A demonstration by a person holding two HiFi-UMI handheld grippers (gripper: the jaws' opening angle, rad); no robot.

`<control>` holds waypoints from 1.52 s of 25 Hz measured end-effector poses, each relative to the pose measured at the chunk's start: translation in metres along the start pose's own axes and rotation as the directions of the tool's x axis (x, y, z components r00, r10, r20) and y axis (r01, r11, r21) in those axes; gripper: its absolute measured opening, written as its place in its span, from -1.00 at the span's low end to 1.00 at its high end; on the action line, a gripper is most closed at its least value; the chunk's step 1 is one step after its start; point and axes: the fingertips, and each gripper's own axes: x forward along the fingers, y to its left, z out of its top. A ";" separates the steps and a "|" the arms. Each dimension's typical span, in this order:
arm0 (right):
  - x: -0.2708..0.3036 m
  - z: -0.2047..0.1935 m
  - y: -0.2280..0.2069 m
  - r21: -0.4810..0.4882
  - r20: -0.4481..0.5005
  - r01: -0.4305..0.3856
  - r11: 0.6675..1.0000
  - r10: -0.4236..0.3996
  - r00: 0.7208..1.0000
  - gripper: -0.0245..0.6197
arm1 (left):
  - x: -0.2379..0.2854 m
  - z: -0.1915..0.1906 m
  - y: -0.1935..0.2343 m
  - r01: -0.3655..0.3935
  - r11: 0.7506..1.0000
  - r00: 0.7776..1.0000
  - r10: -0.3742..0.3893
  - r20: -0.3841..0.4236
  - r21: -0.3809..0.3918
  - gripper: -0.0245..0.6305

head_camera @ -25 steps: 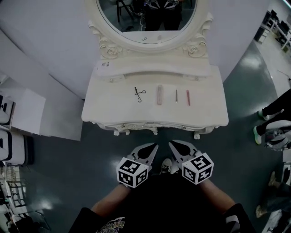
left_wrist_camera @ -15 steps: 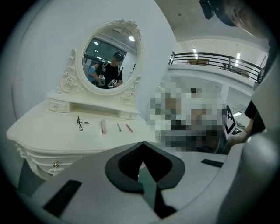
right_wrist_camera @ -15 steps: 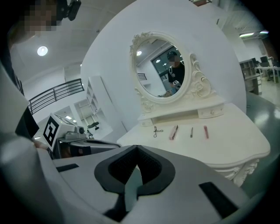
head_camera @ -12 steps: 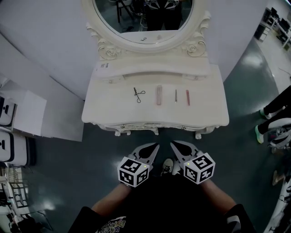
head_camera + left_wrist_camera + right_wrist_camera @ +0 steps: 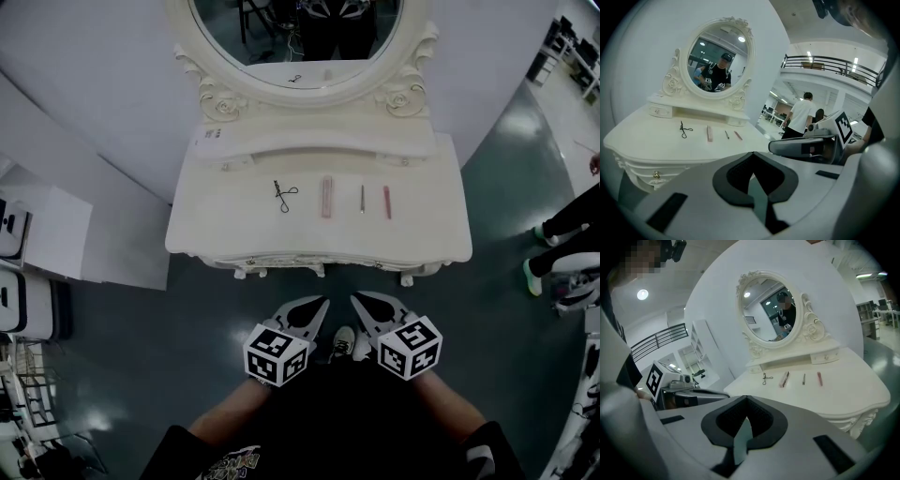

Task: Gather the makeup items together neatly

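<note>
Cream-white, glossy and carved, the dressing table (image 5: 216,234) carries four items laid in a row, each apart from the next: a dark wire eyelash curler (image 5: 285,195), a flat pink stick (image 5: 327,197), a thin pencil (image 5: 363,197) and a red stick (image 5: 386,201). No print can be read on them. The left gripper (image 5: 322,302) and right gripper (image 5: 357,298) are held clenched and empty, well short of the table.

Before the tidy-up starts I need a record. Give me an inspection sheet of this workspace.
Surface: white dressing table, carved front edge.
Job's things: eyelash curler, pink tube, thin pencil and red stick, lying apart in a row.
Clutter: paper tag on the raised shelf.
Grippers: left gripper and right gripper both shut, empty, short of the table.
Cables: nothing seen.
Surroundings: oval mirror behind; bystander's legs at right; grey floor.
</note>
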 end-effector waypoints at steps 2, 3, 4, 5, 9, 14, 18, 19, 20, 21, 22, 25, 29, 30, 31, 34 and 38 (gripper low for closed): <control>0.002 0.000 -0.001 -0.002 -0.004 -0.002 1.000 0.002 1.000 -0.83 | 0.002 -0.001 0.001 0.001 1.000 1.000 -0.001 -0.002 -0.001 -0.90; 0.003 0.000 -0.001 -0.002 -0.005 -0.002 1.000 0.002 1.000 -0.83 | 0.002 -0.001 0.001 0.002 1.000 1.000 -0.002 -0.003 -0.002 -0.90; 0.004 0.000 -0.001 -0.001 -0.005 -0.002 1.000 0.002 1.000 -0.83 | 0.003 -0.001 0.002 0.002 1.000 1.000 -0.002 -0.004 -0.002 -0.90; 0.004 0.000 -0.002 0.000 -0.005 -0.002 1.000 0.002 1.000 -0.83 | 0.003 0.000 0.003 0.001 1.000 1.000 -0.001 -0.005 -0.004 -0.90; 0.005 0.000 -0.004 0.000 -0.007 0.001 1.000 -0.001 1.000 -0.83 | 0.005 0.000 0.004 0.005 1.000 1.000 -0.005 -0.007 -0.003 -0.90; 0.005 0.000 -0.003 -0.002 -0.008 -0.001 1.000 0.001 1.000 -0.83 | 0.007 0.000 0.003 0.010 1.000 1.000 -0.010 -0.012 0.000 -0.90; 0.006 -0.001 -0.002 -0.006 -0.010 -0.005 1.000 0.005 1.000 -0.83 | 0.008 -0.001 0.002 0.011 1.000 1.000 -0.011 -0.013 -0.001 -0.90; 0.006 -0.001 -0.002 -0.007 -0.011 -0.006 1.000 0.006 1.000 -0.83 | 0.008 -0.001 0.002 0.011 1.000 1.000 -0.011 -0.014 -0.001 -0.90; 0.006 -0.001 -0.002 -0.008 -0.011 -0.007 1.000 0.007 1.000 -0.83 | 0.008 -0.001 0.002 0.010 1.000 1.000 -0.010 -0.014 -0.001 -0.90; 0.006 -0.001 -0.002 -0.008 -0.012 -0.007 1.000 0.007 1.000 -0.83 | 0.008 -0.001 0.002 0.010 1.000 1.000 -0.010 -0.014 -0.001 -0.90; 0.006 -0.002 -0.002 -0.008 -0.012 -0.007 1.000 0.007 1.000 -0.83 | 0.008 -0.001 0.002 0.011 1.000 1.000 -0.011 -0.014 0.000 -0.90; 0.006 -0.002 -0.001 -0.009 -0.011 -0.008 1.000 0.008 1.000 -0.83 | 0.007 -0.002 0.001 0.013 1.000 1.000 -0.013 -0.013 0.003 -0.90; 0.005 -0.004 0.002 -0.011 -0.013 -0.010 1.000 0.010 1.000 -0.83 | 0.004 -0.004 0.000 0.012 1.000 1.000 -0.011 -0.013 0.002 -0.90; 0.005 -0.004 0.002 -0.011 -0.014 -0.010 1.000 0.010 1.000 -0.83 | 0.004 -0.004 0.000 0.011 1.000 1.000 -0.011 -0.013 0.002 -0.90; 0.005 -0.004 0.002 -0.012 -0.014 -0.011 1.000 0.011 1.000 -0.83 | 0.004 -0.004 -0.001 0.011 1.000 1.000 -0.011 -0.012 0.002 -0.90; 0.004 -0.006 0.003 -0.012 -0.015 -0.012 1.000 0.012 1.000 -0.83 | 0.003 -0.006 -0.002 0.009 1.000 1.000 -0.009 -0.012 0.002 -0.90; 0.004 -0.007 0.004 -0.013 -0.017 -0.013 1.000 0.013 1.000 -0.83 | 0.002 -0.007 -0.003 0.008 1.000 1.000 -0.008 -0.011 0.002 -0.90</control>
